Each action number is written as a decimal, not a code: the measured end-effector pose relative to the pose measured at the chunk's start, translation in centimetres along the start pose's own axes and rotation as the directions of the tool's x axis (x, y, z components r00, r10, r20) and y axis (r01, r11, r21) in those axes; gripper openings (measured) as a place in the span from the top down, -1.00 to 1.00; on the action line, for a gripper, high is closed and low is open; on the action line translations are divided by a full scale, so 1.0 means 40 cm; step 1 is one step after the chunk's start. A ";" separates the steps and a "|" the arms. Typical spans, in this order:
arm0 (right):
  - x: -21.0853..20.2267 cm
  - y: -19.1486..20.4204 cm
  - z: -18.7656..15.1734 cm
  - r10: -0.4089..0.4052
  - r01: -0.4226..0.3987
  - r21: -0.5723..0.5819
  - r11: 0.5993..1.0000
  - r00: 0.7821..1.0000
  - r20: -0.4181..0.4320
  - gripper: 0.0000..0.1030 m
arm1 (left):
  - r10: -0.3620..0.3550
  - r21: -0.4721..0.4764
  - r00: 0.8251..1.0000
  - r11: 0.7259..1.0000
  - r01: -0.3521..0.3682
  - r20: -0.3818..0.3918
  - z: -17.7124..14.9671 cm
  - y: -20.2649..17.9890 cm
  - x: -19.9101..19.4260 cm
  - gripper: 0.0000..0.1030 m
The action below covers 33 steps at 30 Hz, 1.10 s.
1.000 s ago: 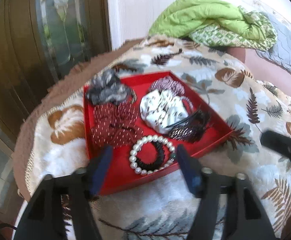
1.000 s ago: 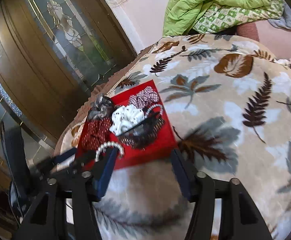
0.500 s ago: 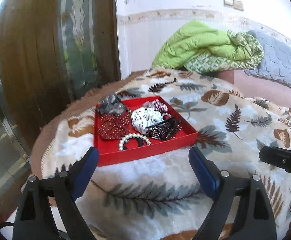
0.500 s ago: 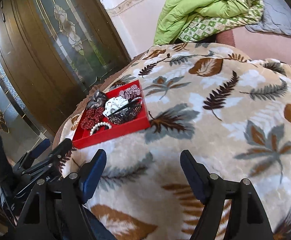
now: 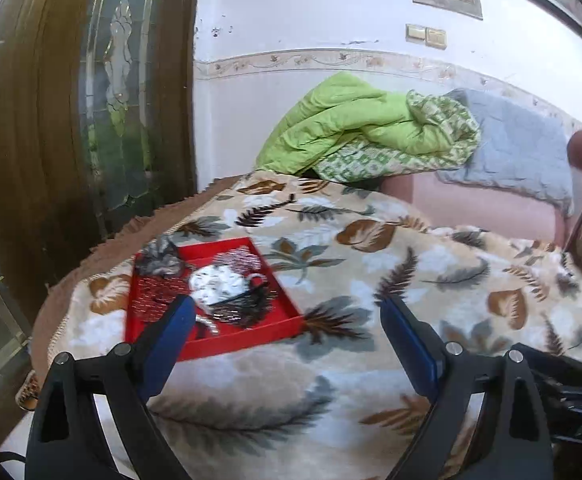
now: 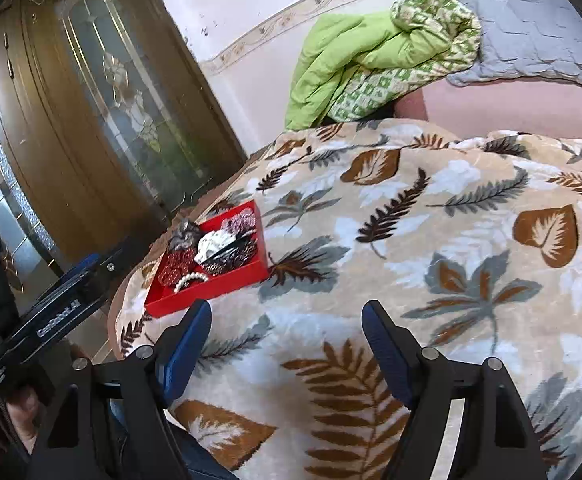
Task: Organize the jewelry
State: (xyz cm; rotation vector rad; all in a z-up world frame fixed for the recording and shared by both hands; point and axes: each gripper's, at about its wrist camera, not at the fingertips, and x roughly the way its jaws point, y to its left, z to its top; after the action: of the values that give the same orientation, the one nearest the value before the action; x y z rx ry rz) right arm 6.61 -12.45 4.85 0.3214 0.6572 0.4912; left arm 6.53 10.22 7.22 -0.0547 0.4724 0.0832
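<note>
1. A leaf-patterned blanket [image 6: 431, 240] covers the surface; the red tray [image 6: 215, 286] of jewelry lies near its door-side edge.
2. Both the left gripper [image 5: 283, 320] and right gripper [image 6: 287, 320] are spread wide, holding nothing, well apart from the tray.
3. Behind the tray stands a wooden glass door [image 5: 71, 120]; a green quilt [image 6: 355, 52], perhaps on a sofa, lies beyond.

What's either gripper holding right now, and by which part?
Nothing. The left gripper and right gripper are both open and empty; the jewelry sits in the red tray.

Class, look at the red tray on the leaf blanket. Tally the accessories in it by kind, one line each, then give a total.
Fabric scrunchies: 4: grey, dark red, white, red-and-white
Black hair clip: 1
Pearl bracelet: 1
Total: 6, all in the red tray
</note>
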 end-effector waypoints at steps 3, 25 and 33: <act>-0.012 0.001 0.002 -0.017 0.017 -0.005 1.000 1.000 0.013 -0.60 | -0.018 -0.024 1.000 1.000 0.018 -0.009 -0.004 -0.023 -0.023 -0.81; -0.018 0.201 -0.056 0.043 -0.041 -0.210 0.977 0.999 0.008 -0.75 | 0.294 -0.145 0.949 0.940 -0.308 -0.111 -0.126 0.197 -0.203 -0.81; -0.007 0.207 -0.064 0.030 -0.031 -0.224 0.974 1.000 -0.008 -0.87 | 0.311 -0.148 0.940 0.932 -0.330 -0.138 -0.143 0.218 -0.216 -0.81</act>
State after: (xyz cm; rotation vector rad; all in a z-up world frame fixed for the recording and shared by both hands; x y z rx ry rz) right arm 2.03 -5.33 6.67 0.1174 0.5958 0.5901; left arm -4.52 17.91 5.78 -0.1499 0.5840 0.4447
